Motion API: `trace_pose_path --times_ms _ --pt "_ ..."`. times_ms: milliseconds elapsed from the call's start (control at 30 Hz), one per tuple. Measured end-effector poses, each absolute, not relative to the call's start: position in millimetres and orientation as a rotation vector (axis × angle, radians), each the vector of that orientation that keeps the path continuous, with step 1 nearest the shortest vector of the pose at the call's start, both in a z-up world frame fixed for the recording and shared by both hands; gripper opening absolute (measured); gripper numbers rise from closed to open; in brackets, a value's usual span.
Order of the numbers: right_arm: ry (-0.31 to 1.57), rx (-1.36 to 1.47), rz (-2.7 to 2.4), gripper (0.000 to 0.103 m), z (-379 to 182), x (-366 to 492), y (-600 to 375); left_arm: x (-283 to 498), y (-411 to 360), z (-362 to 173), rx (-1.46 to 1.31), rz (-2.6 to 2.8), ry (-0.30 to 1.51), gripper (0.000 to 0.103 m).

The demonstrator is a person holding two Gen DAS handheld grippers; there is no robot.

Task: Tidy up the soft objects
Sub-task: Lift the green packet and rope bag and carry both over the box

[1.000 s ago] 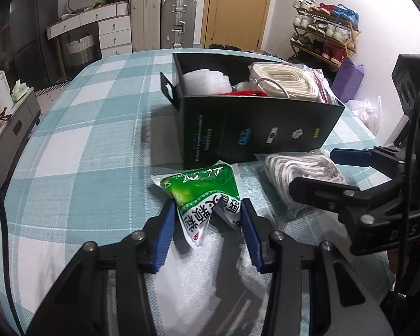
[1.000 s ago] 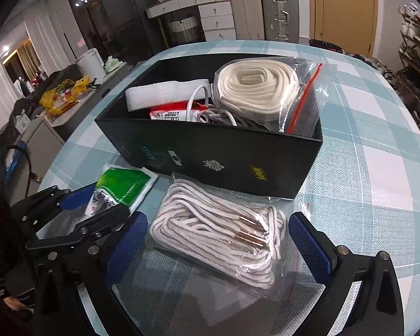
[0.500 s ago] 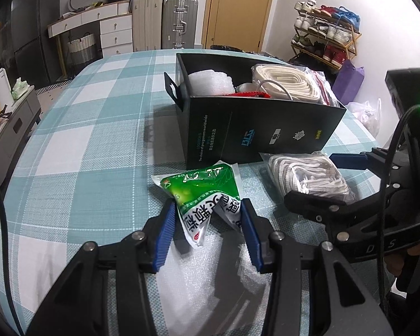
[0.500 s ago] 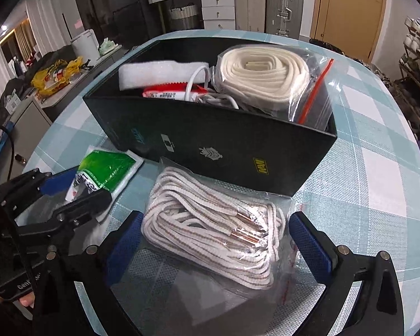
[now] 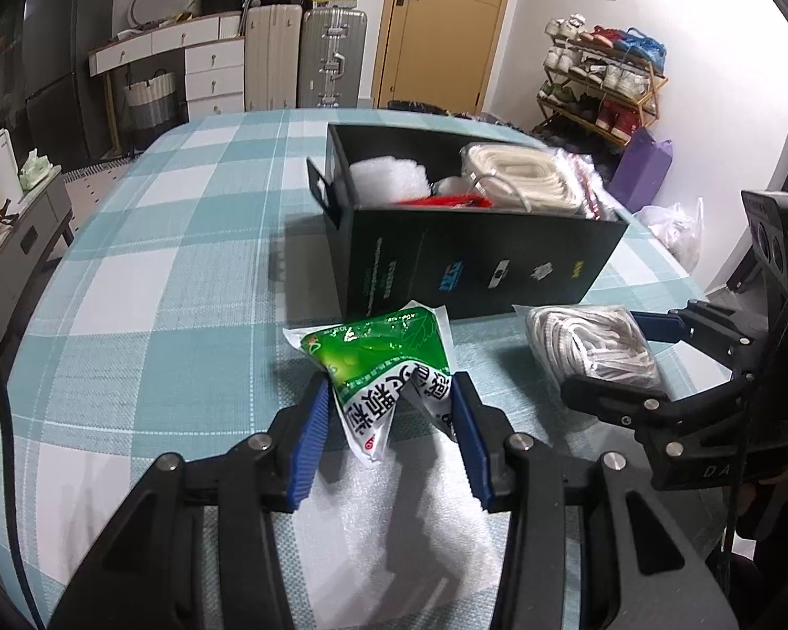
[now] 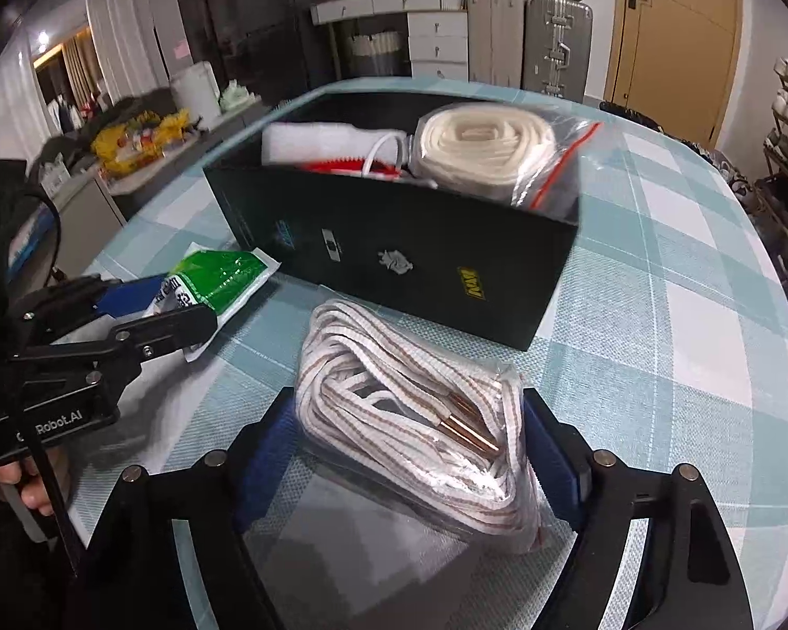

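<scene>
The black box (image 5: 478, 262) hides most of its contents behind its near wall: only the tops of the white foam piece (image 5: 389, 181), the red item (image 5: 446, 202) and the bagged cream coil (image 5: 520, 178) show. The printed marks on that wall are too small to read. In the right wrist view, the box's upper left is smeared with motion blur. The lower end of the bag of laces (image 6: 410, 420) is hidden between the blue pads (image 6: 551, 462). A hand (image 6: 5, 488) at the left edge is cut off by the frame.
</scene>
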State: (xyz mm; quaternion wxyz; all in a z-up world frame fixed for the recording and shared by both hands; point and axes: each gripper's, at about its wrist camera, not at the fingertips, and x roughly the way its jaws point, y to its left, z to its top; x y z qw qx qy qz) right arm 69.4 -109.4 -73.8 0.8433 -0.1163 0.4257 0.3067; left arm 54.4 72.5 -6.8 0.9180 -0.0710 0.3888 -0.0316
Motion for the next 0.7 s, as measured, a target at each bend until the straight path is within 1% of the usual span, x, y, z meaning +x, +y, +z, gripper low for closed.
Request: trace_pose_path --times_ms 433,700 --pt "0.773 -0.183 0.654 0.082 -27.9 54.8 -136.4 45.2 72.0 26.8 -0.122 -0.087 0.695 0.044" --pt "0.683 -0.166 0.655 0.082 4.0 54.5 -135.3 49.6 76.0 48.8 -0.104 -0.087 0.635 0.044"
